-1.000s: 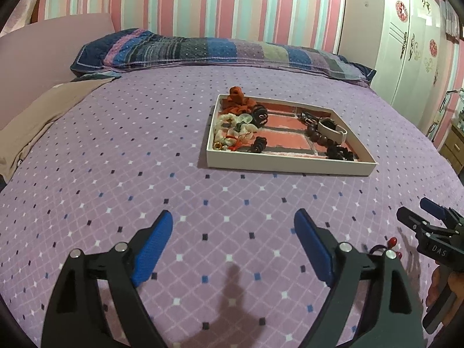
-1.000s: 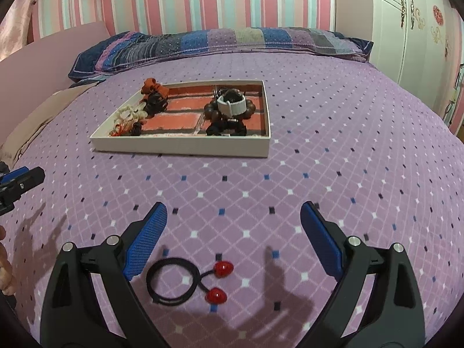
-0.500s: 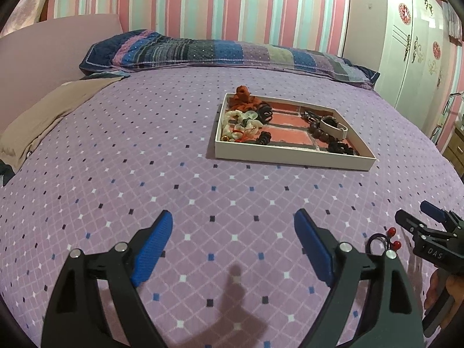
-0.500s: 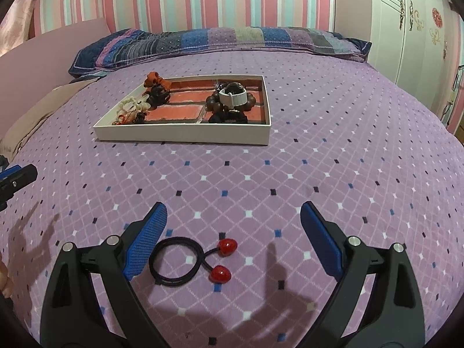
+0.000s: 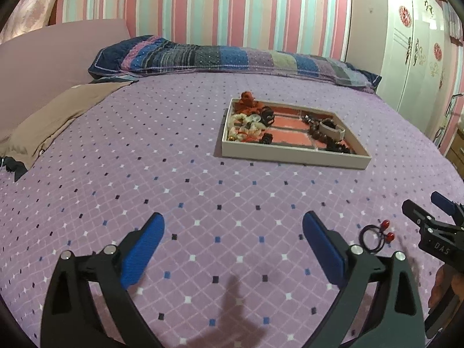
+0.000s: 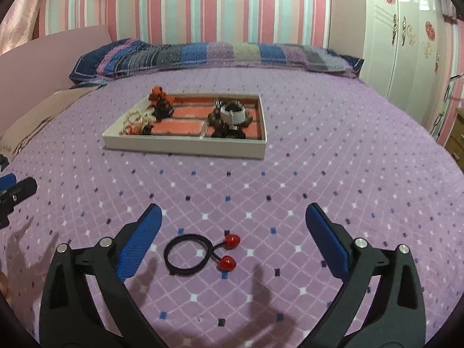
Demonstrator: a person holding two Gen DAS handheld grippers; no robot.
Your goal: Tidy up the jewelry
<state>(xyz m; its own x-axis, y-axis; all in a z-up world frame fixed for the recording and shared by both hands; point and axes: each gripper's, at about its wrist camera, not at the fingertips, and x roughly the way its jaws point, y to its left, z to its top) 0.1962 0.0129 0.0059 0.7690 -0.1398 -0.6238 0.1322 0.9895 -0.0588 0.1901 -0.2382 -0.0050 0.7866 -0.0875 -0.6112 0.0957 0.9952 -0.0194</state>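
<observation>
Bedspread (image 6: 319, 150), tray (image 6: 185, 144) contents blurry

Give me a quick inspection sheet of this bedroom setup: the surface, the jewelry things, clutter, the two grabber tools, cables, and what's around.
Surface: purple bedspread with a diamond pattern.
Job's things: black hair tie with two red beads lies loose on the bedspread, between the right gripper's fingers; white tray farther back holds scrunchies, dark beads and a pale band.
Clutter: tan cloth at the bed's left edge.
Grippers: left gripper open, empty; right gripper open, around the hair tie, not gripping.
Cables: nothing seen.
Surroundings: striped wall, patchwork pillow, white wardrobe.
</observation>
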